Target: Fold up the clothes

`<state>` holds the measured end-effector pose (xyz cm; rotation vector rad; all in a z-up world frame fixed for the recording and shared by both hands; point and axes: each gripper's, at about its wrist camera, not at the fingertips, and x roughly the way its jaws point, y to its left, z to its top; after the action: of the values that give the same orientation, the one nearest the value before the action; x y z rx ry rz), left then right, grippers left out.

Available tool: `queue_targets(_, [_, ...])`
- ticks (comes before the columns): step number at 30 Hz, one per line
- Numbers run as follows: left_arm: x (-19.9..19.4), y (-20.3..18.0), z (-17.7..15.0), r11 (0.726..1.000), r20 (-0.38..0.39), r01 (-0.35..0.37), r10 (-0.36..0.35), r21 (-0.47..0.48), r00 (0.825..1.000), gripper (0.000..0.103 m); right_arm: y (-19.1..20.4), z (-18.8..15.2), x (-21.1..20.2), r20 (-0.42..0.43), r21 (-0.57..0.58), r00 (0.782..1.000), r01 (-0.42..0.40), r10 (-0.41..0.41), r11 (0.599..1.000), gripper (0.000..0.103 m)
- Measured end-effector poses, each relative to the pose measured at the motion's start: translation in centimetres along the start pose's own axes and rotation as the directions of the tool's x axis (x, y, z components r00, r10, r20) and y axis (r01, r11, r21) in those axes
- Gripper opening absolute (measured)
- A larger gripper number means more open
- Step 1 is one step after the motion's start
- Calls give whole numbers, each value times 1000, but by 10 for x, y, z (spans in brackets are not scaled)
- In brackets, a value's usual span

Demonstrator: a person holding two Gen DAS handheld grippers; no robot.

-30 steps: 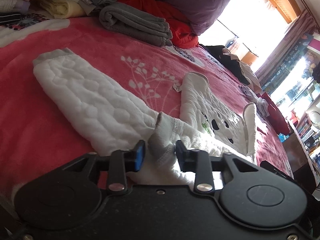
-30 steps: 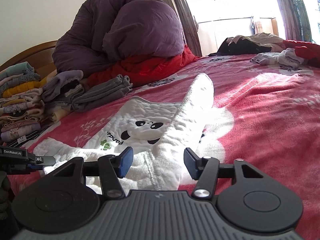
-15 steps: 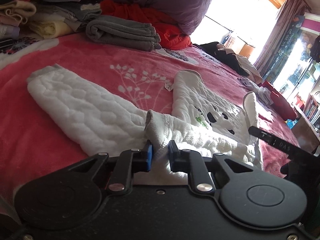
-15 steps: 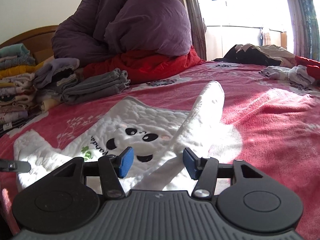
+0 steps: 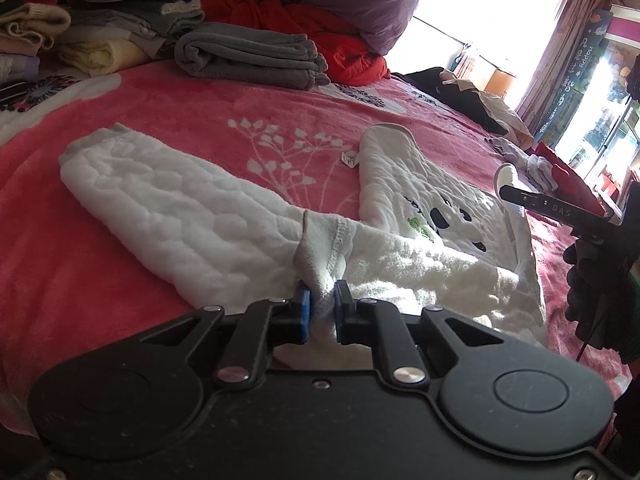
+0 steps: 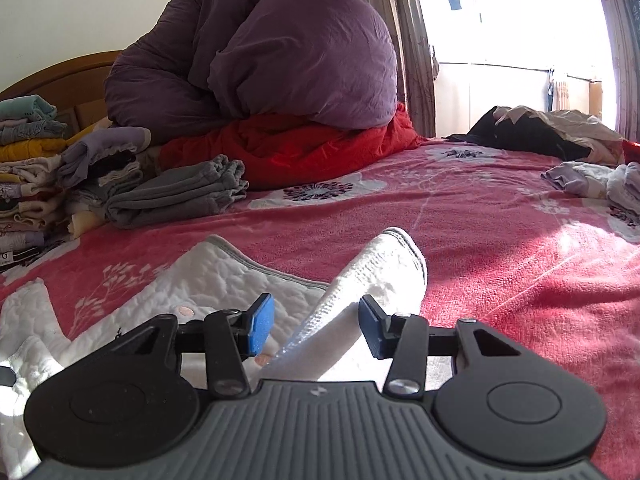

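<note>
Broadly, a bed [image 5: 168, 104] under a pink flowered blanket carries everything. At its head a purple duvet [image 6: 280, 64] is heaped on a red quilt [image 6: 304, 152], with stacks of folded clothes [image 6: 32, 168] at the head-left corner and a folded grey garment [image 5: 248, 56] lying just in front of them. A loose heap of dark and pale clothes [image 6: 544, 136] lies towards the far window-side edge.

Spread across the middle of the bed is the white quilted top [image 5: 420, 216], panda print facing up, one sleeve stretched out flat towards the stacks.

The left gripper [image 5: 320, 308] has its fingers closed tight on a bunched fold of the top's fabric near the base of that sleeve. The right gripper [image 6: 316, 328] has just been closing its fingers; they stand apart on either side of the other sleeve [image 6: 380, 276], which runs between them, the blue pads not pressing on it.
</note>
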<state>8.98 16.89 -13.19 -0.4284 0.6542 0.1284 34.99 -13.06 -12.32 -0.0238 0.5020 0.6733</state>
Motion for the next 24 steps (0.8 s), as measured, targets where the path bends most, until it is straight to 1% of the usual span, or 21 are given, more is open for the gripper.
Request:
queue_targets(3, [2, -1, 0, 1000, -8, -4, 4, 6, 1000, 10, 2, -6, 24, -88, -43, 995, -49, 45, 998, 48])
queue_targets(5, [3, 0, 0, 1000, -11, -3, 3, 5, 1000, 10, 8, -14, 39, -134, -71, 989, -68, 58, 995, 48])
queue_targets(7, [3, 1, 1, 1000, -13, -2, 2, 1, 1000, 10, 12, -19, 45, -132, -95, 990, -64, 51, 993, 48])
queue_targets(9, [3, 2, 2, 1000, -14, 3, -3, -7, 1000, 10, 15, -18, 43, -123, -98, 991, -65, 53, 993, 48])
queue_targets(12, [3, 5, 2, 1000, -16, 15, -15, -21, 1000, 10, 9, -14, 35, -92, -73, 993, -81, 74, 994, 48])
queue_targets(14, [3, 6, 2, 1000, -17, 19, -19, -22, 1000, 10, 5, -10, 25, -67, -66, 995, -80, 75, 995, 48])
queue_targets(18, [4, 9, 2, 999, -21, 28, -29, -31, 999, 10, -4, -1, -8, -15, -73, 998, -56, 55, 996, 50])
queue_targets(20, [3, 9, 3, 999, -24, 30, -31, -37, 999, 10, -8, -1, -28, 2, -71, 998, -58, 58, 996, 50])
queue_targets(22, [2, 9, 3, 999, -27, 31, -33, -42, 999, 10, -16, -5, -39, 8, -52, 998, -58, 58, 997, 50])
queue_targets(24, [2, 8, 3, 998, -30, 32, -34, -47, 999, 10, -22, -9, -41, 1, -27, 997, -78, 78, 997, 50])
